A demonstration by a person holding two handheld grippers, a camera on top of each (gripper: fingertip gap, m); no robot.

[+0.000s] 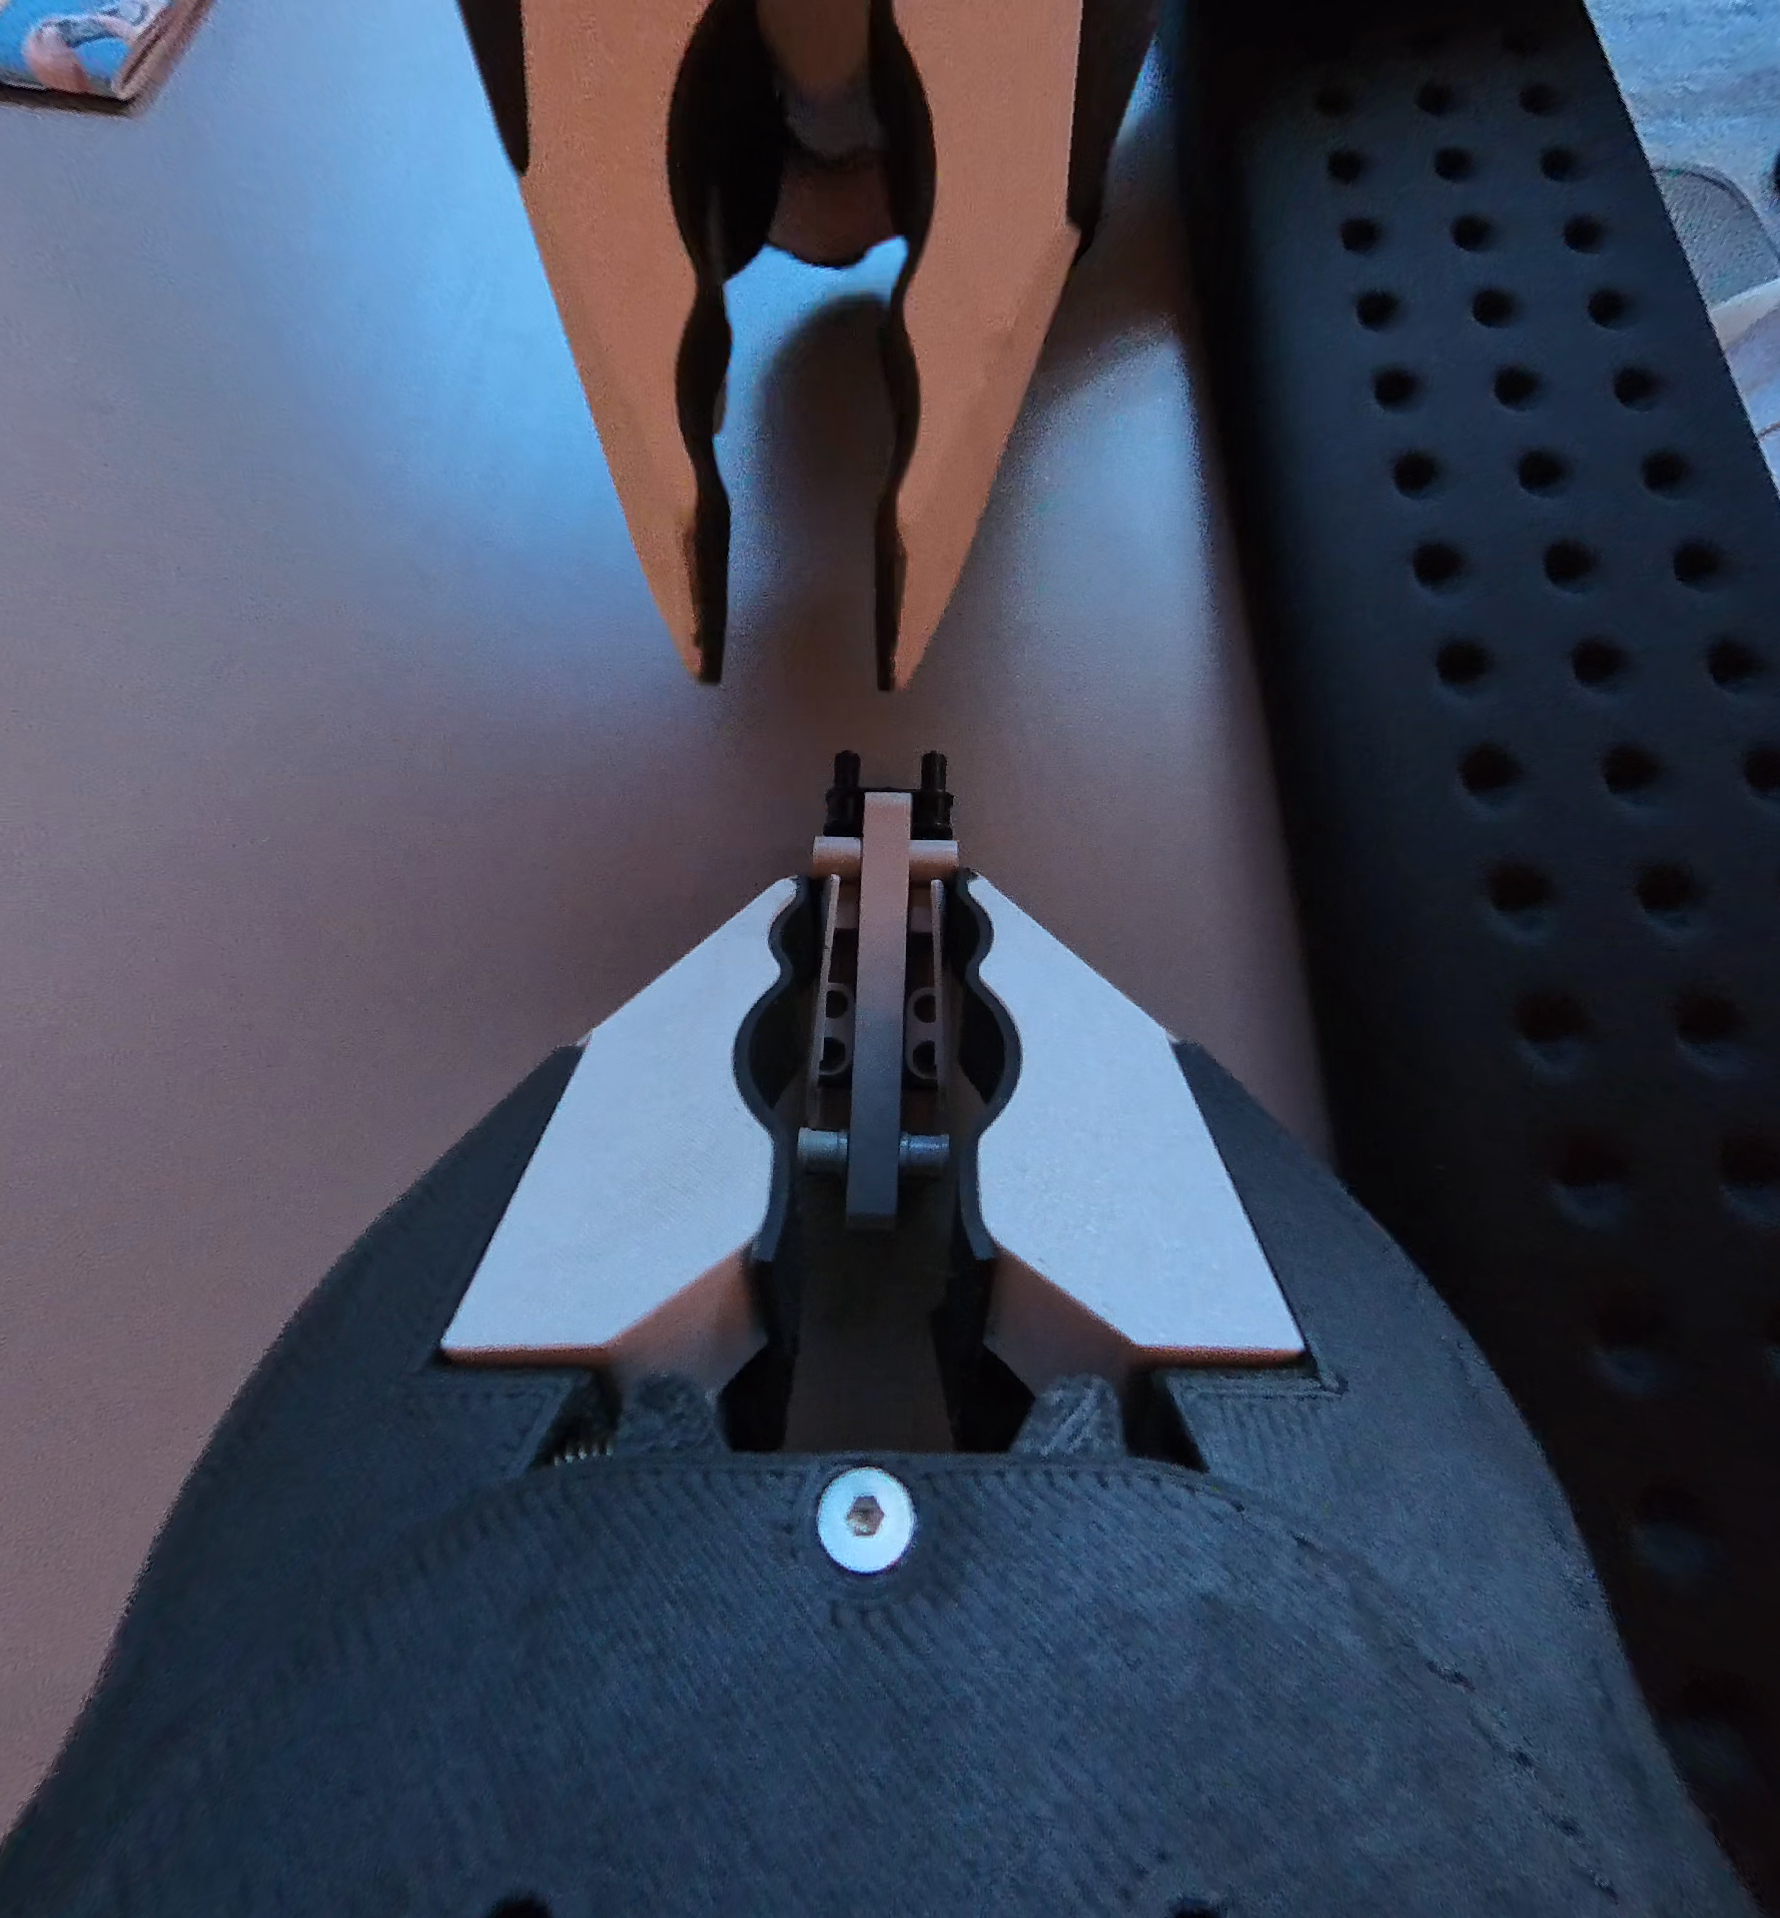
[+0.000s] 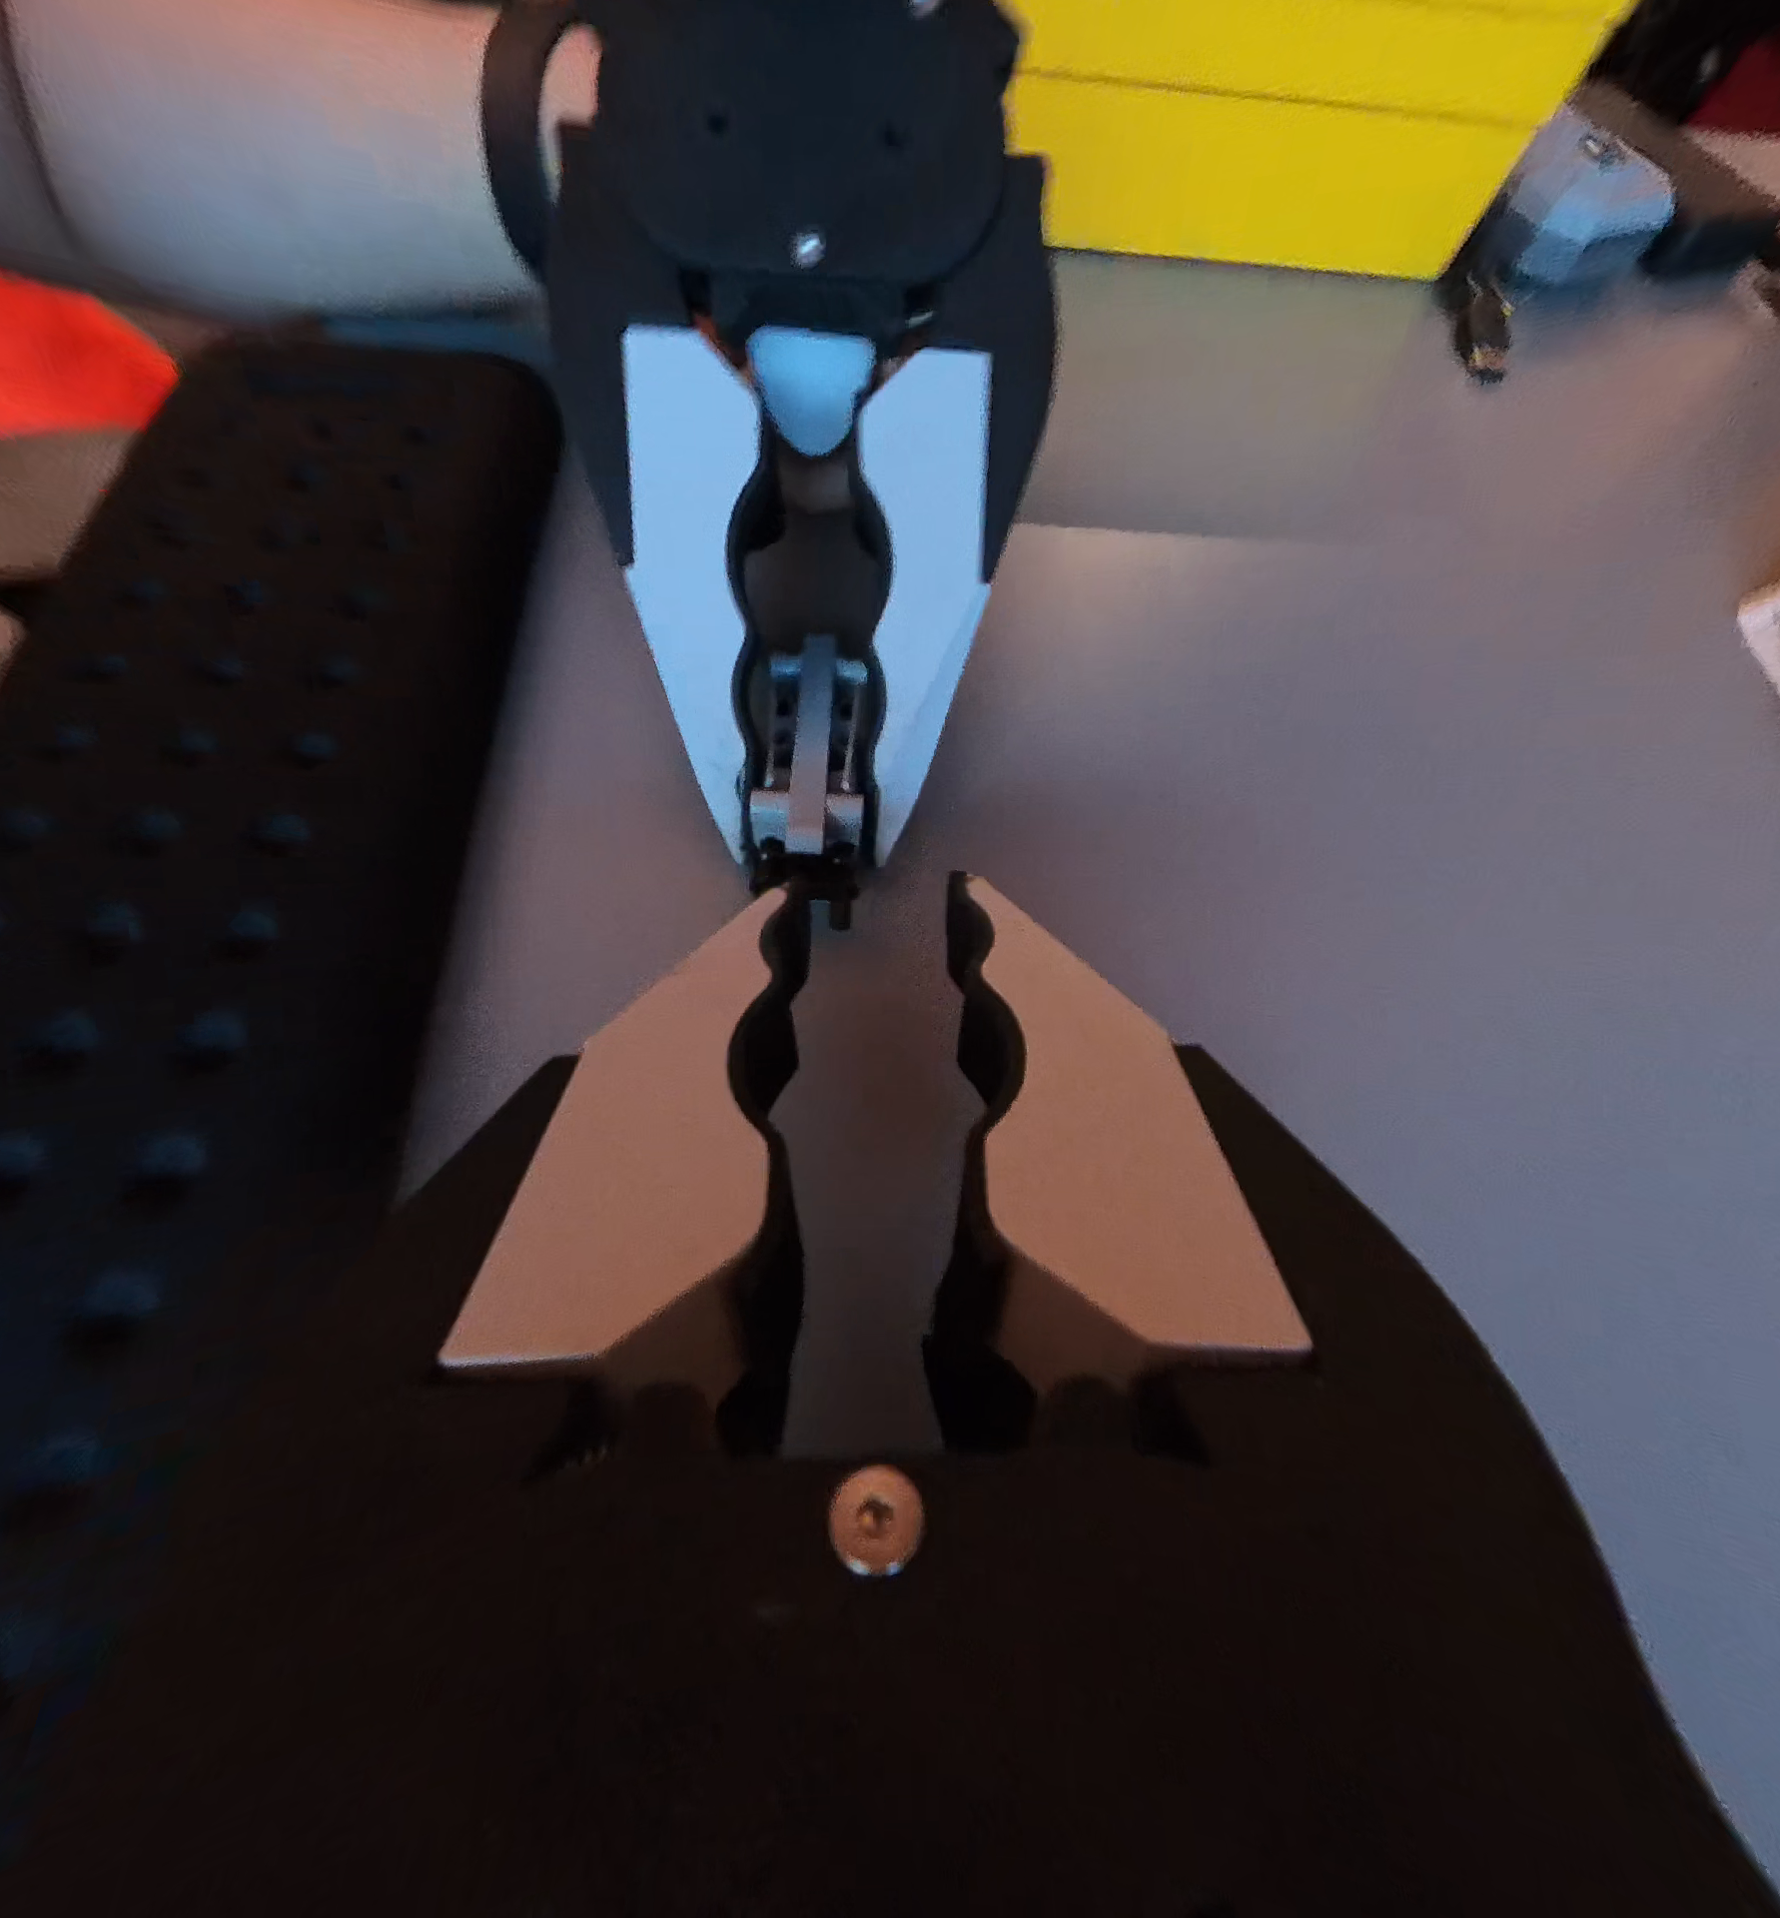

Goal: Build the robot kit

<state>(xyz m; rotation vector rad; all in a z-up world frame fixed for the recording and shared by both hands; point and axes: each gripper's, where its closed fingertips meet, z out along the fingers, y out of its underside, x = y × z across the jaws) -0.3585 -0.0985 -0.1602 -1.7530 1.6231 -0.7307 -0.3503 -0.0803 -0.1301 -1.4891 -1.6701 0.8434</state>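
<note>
My left gripper (image 1: 884, 882) is shut on a small grey assembly of toy beams (image 1: 884, 986). A curved grey beam stands in its middle, and two black pins (image 1: 933, 773) stick out past my fingertips. My right gripper (image 1: 798, 680) faces it tip to tip from the top of the left wrist view, a short gap from the pins. In the right wrist view my right gripper (image 2: 870, 887) is open and empty, with bare table showing between its fingers. The left gripper (image 2: 813, 861) is opposite, holding the assembly (image 2: 813, 758), whose pins (image 2: 839, 913) sit just at my left fingertip (image 2: 777, 908).
A black perforated board (image 1: 1540, 727) lies along one side of the pale table (image 1: 242, 727); it is also in the right wrist view (image 2: 139, 830). A yellow box (image 2: 1280, 135), a blue-grey device (image 2: 1581, 208) and an orange item (image 2: 24, 353) stand at the back. My left and right fingertips are right by each other.
</note>
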